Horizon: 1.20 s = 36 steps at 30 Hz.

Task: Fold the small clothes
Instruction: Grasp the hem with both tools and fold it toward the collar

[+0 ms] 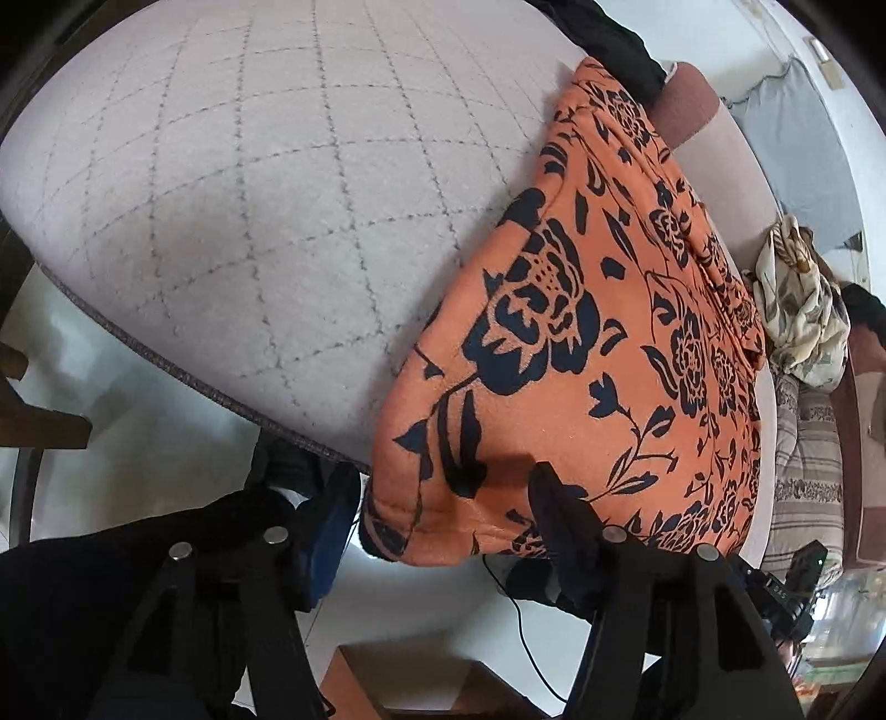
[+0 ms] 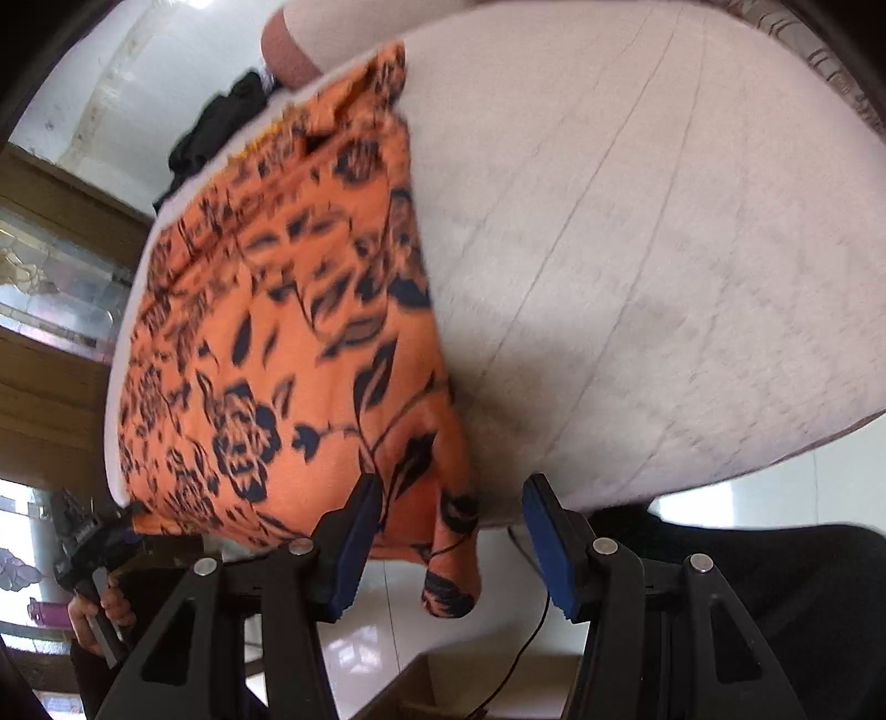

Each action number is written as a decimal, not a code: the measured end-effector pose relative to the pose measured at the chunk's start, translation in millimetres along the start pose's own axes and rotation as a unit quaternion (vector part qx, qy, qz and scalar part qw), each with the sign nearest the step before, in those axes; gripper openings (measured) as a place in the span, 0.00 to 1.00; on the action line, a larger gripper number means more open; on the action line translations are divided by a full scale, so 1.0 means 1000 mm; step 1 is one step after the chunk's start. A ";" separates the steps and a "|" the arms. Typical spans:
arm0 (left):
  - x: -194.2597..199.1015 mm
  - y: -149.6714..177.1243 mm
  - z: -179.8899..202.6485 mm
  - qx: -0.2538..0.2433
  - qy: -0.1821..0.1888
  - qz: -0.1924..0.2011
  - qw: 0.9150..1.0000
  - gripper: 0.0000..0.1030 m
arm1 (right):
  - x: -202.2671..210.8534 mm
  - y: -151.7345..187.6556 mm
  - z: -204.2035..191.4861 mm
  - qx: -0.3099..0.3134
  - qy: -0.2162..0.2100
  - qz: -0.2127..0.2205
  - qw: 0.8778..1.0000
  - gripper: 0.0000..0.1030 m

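Right tool (image 2: 448, 545): nearest the lens, jaws apart, nothing pinched; the garment's hanging corner sits between the blue pads without touching either.
Left tool (image 1: 437, 498): jaws apart; one finger (image 1: 554, 509) lies over the garment's near hem, the other is off the cloth past the mattress edge; whether it presses I cannot tell.
Garment (image 1: 581, 354): orange with a dark flower print, flat on the mattress (image 1: 249, 194), long axis running from the near edge away to the far side; near hem droops over the edge.
Edges: mattress border runs just ahead of both tools; wide bare quilted surface lies to either side of the garment.
Around: black cloth (image 1: 609, 39) at the far end, a pale printed cloth (image 1: 797, 299) heaped well off to the side, a cable (image 2: 531, 637) and glossy floor below.
Hand (image 2: 102, 606): grips the left tool's handle.
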<state>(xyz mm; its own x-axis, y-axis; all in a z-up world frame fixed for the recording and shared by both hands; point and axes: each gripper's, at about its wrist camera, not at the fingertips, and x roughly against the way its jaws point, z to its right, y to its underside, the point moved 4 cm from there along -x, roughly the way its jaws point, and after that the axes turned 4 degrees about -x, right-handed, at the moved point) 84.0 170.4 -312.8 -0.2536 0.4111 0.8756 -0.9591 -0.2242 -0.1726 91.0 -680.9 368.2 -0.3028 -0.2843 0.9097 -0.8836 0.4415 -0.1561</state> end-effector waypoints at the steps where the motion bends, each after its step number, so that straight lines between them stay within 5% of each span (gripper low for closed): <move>1: -0.001 0.000 0.002 -0.005 -0.001 0.000 1.000 0.60 | -0.006 0.003 -0.002 0.003 0.005 -0.005 1.000 0.58; 3: -0.002 -0.002 0.007 -0.020 -0.004 0.003 1.000 0.44 | -0.009 0.005 -0.007 0.014 0.018 0.002 1.000 0.59; 5: -0.002 0.000 0.010 -0.034 -0.021 0.004 0.999 0.39 | -0.010 0.008 -0.012 0.033 0.036 0.005 0.999 0.58; 8: 0.002 0.000 0.013 -0.041 -0.028 0.006 0.999 0.19 | -0.012 0.012 -0.017 0.047 0.059 -0.002 0.997 0.34; 9: 0.005 0.000 0.016 -0.047 -0.030 0.007 0.998 0.12 | -0.011 0.014 -0.021 0.056 0.060 -0.003 0.997 0.18; 11: 0.015 -0.001 0.022 -0.063 -0.025 0.015 0.998 0.11 | -0.006 0.017 -0.029 0.079 0.069 0.001 0.994 0.07; 15: 0.038 -0.011 0.046 -0.105 -0.008 0.024 0.994 0.10 | 0.014 0.011 -0.044 0.092 0.039 0.009 0.995 0.05; 21: 0.075 -0.050 0.075 -0.153 0.052 0.034 0.986 0.10 | 0.075 -0.028 -0.067 0.079 -0.076 0.048 0.993 0.05; 26: 0.097 -0.129 0.103 -0.139 0.103 0.056 0.983 0.10 | 0.110 -0.093 -0.083 0.061 -0.128 0.094 0.985 0.05; 29: 0.092 -0.194 0.123 -0.138 0.097 0.071 0.983 0.10 | 0.111 -0.147 -0.101 0.047 -0.134 0.124 0.982 0.05; 36: 0.001 -0.345 0.152 -0.103 0.070 0.074 0.989 0.12 | 0.051 -0.301 -0.117 -0.038 -0.129 0.166 0.977 0.06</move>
<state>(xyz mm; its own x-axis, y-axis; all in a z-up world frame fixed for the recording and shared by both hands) 433.4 113.8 -184.2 -0.3933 0.5086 0.7659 -0.9121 -0.1111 -0.3946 383.3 -729.3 506.9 -0.6569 -0.3151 0.6849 -0.6952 0.6049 -0.3884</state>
